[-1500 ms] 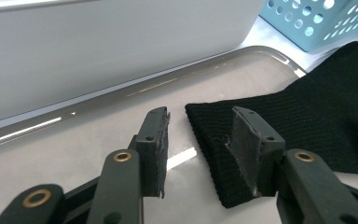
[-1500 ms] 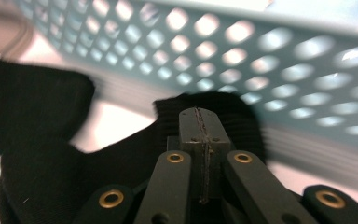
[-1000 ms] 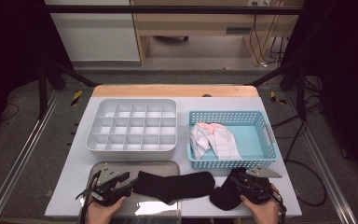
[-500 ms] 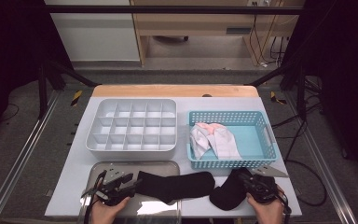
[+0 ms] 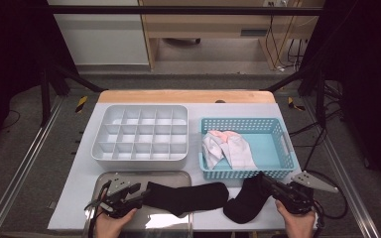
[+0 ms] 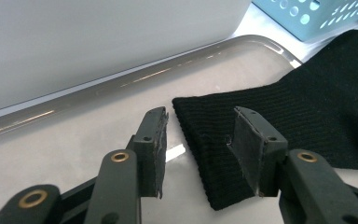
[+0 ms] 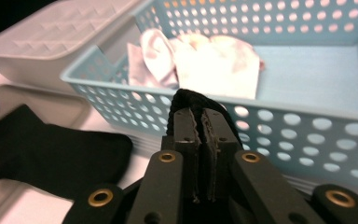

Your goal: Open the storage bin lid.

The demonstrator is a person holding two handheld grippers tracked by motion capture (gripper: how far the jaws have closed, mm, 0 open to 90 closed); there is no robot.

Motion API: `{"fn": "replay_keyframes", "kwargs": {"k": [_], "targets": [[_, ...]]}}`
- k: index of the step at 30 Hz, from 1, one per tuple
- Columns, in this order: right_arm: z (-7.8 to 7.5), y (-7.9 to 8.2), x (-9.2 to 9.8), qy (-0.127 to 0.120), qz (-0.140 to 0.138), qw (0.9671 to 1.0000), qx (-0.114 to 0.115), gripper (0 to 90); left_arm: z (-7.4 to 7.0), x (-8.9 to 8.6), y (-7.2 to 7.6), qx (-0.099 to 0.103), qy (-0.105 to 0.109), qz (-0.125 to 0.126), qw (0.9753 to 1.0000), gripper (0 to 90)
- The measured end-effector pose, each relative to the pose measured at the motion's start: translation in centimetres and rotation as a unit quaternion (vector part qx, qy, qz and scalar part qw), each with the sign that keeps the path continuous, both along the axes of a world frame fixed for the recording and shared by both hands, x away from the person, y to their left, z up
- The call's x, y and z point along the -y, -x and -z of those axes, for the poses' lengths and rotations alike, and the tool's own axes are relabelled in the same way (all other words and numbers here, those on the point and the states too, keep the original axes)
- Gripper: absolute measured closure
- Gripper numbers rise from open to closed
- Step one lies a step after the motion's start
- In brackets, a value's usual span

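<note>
High view: two black socks [image 5: 186, 197] [image 5: 245, 201].

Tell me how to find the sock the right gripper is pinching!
Start at the blue basket on the table's right side. Just in front of its near wall lies a black sock, with the right gripper clamped on its edge. The other black sock lies longer and flatter, partly on the metal tray, and the basket's socks are pale.

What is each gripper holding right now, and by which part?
The right gripper pinches an edge of one black sock. The left gripper is open around the other sock's cuff, holding nothing.
</note>
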State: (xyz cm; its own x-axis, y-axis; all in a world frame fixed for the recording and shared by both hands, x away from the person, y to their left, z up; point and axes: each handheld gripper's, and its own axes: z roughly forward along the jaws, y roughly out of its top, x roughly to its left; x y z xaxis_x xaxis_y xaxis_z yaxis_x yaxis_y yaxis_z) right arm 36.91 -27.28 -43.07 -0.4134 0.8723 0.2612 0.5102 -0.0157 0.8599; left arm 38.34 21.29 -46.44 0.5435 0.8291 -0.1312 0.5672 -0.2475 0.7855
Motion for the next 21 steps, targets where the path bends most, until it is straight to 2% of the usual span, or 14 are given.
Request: {"fn": "replay_keyframes", "kwargs": {"k": [4, 9, 14, 16, 21], "targets": [[-0.5, 0.2, -0.5, -0.017, -0.021, 0.9996, 0.009, 85.8, -0.1, -0.1, 0.0, 0.001, 0.004, 0.000, 1.0000, 53.9], [-1.4, 0.5, -2.3, -0.020, -0.074, 0.9968, 0.023, 85.9, -0.6, -0.2, 0.3, 0.007, 0.013, 0.005, 0.9999, 54.2], [-2.3, 1.0, -4.9, -0.021, -0.130, 0.9910, 0.025, 85.8, -0.9, -0.1, 0.5, 0.015, 0.015, 0.010, 0.9997, 54.3], [-2.5, 0.9, -6.0, -0.028, -0.148, 0.9882, 0.025, 85.8, -1.0, -0.1, 0.5, 0.016, 0.014, 0.012, 0.9997, 54.3], [-2.7, 0.2, -9.2, -0.024, -0.189, 0.9816, 0.017, 86.0, -1.0, -0.3, 0.5, 0.016, 0.016, 0.013, 0.9997, 54.2]]}}
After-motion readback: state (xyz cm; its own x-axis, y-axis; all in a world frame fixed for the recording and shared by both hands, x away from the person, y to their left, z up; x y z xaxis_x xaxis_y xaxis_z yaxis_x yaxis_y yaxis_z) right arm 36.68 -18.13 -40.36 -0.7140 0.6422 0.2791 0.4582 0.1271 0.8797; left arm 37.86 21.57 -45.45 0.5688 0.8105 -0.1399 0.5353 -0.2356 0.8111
